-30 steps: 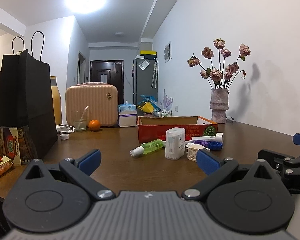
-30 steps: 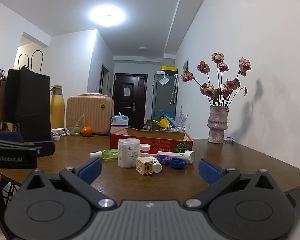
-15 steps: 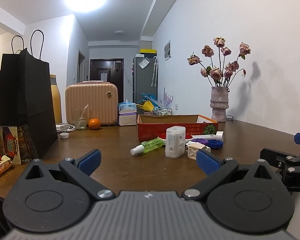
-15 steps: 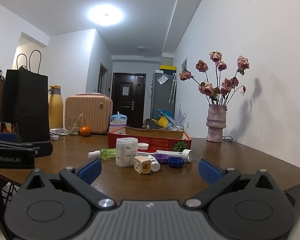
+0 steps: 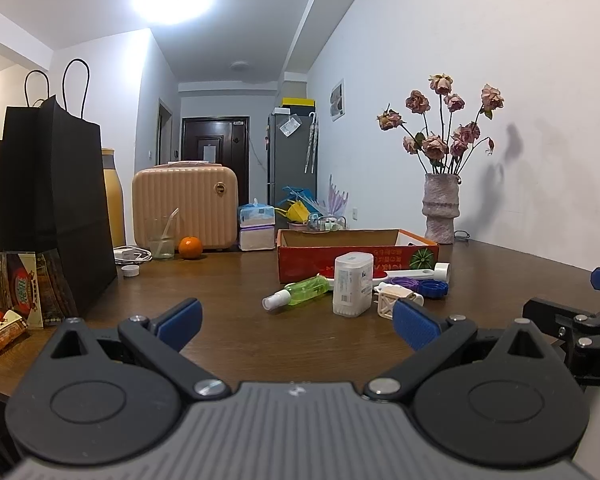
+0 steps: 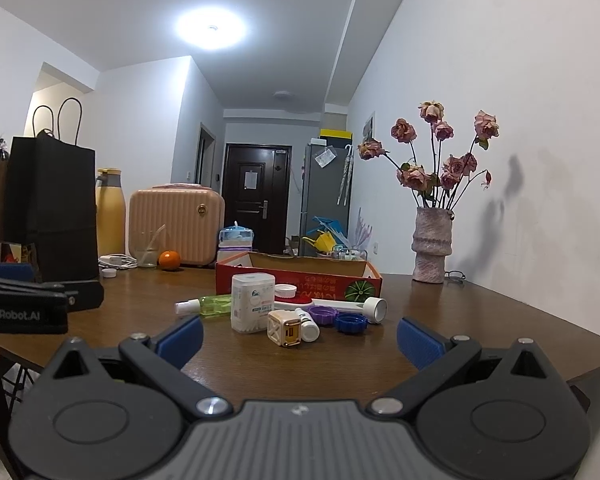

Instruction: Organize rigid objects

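A red cardboard box [image 5: 416, 258] [image 6: 324, 280] stands on the brown table. In front of it lie a green spray bottle [image 5: 298, 293] [image 6: 206, 305], a white cotton-swab box [image 5: 353, 289] [image 6: 252, 302], a small cream cube [image 5: 390, 304] [image 6: 284, 328], a small white bottle [image 6: 308, 325], purple [image 6: 322, 314] and blue [image 6: 351, 323] caps, and a white tube [image 6: 356, 305]. My left gripper [image 5: 296, 320] is open and empty near the table's front edge. My right gripper [image 6: 300, 338] is open and empty, to the right of the left one.
A black paper bag [image 5: 56, 200], snack packets [image 5: 4, 320], a yellow bottle [image 5: 114, 200], a pink case [image 5: 186, 204], a glass [image 5: 160, 238], an orange [image 5: 190, 247] and tissues [image 5: 256, 228] stand at the left and back. A vase of dried roses [image 5: 440, 208] stands back right.
Both grippers have drifted slightly; the objects sit a little lower and nearer in the right wrist view. Nothing was grasped or moved.
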Tool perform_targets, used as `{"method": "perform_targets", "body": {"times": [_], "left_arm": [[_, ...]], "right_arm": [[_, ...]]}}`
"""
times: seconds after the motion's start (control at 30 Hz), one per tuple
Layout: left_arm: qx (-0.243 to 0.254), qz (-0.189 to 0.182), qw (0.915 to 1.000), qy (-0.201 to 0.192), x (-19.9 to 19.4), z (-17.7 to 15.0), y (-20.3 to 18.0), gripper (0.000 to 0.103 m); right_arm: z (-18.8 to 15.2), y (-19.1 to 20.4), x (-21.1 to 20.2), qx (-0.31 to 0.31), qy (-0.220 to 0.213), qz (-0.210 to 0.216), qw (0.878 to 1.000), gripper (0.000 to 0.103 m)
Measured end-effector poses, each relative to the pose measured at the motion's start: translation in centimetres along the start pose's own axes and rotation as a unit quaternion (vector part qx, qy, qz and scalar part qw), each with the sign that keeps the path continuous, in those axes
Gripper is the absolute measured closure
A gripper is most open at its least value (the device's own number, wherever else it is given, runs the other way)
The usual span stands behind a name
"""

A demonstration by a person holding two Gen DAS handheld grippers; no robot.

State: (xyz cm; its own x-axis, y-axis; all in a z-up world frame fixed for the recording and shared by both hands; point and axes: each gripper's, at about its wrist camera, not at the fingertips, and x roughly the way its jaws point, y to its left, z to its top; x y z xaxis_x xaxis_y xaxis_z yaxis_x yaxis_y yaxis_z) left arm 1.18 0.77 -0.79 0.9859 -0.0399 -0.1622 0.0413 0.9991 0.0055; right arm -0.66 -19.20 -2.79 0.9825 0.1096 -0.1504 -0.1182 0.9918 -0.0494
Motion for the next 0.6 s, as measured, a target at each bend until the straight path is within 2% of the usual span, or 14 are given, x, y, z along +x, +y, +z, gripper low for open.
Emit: {"method": "perform_targets", "body": {"times": [0.6], "left_arm": [[0.000,0.000,0.9999,0.012,0.26,0.07,0.23,0.000]], "right_arm": [[-0.04,-0.35,0.24,0.011,0.005,0.004,1.000,0.000]]}}
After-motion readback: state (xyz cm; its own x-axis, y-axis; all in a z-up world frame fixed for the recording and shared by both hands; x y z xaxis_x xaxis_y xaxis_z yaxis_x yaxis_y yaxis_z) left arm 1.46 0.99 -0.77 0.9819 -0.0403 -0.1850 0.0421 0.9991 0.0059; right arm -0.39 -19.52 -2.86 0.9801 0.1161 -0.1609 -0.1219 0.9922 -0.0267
